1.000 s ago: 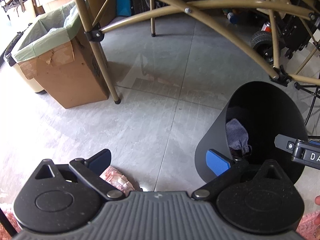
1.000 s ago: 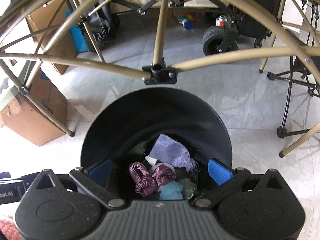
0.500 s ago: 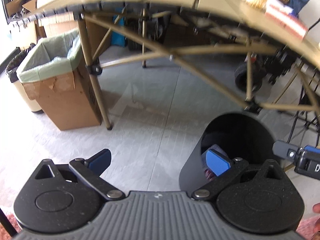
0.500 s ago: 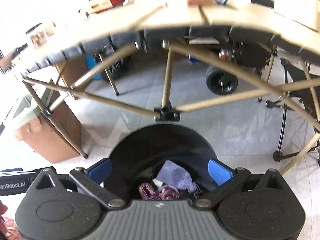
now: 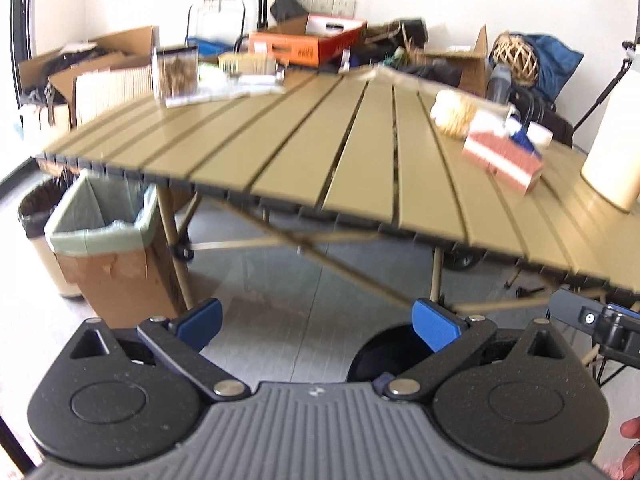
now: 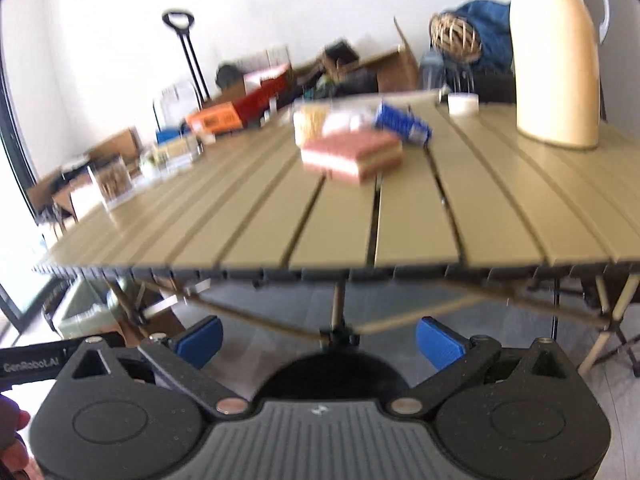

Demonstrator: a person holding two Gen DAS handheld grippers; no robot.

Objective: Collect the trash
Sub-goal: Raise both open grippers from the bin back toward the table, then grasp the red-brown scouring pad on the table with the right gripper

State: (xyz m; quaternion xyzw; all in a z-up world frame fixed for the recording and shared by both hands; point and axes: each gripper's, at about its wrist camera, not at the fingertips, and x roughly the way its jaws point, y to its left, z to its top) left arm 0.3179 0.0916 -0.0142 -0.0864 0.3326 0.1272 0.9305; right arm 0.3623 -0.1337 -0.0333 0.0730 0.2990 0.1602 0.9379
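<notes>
On my left view, the left hand-held gripper (image 5: 316,322) is spread empty, now raised to the table (image 5: 320,160); black bin (image 5: 380,350) below. On my right view, the right hand-held gripper (image 6: 319,340) gapes empty above the bin (image 6: 332,376), its trash out of sight.

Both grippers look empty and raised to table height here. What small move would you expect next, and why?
Probably a reach with the right gripper forward over the table edge toward the pink box, the nearest item ahead of it. Both it and the left gripper are open and hold nothing, and the black bin sits just below. Whether that box is trash is unclear through the blur.
</notes>
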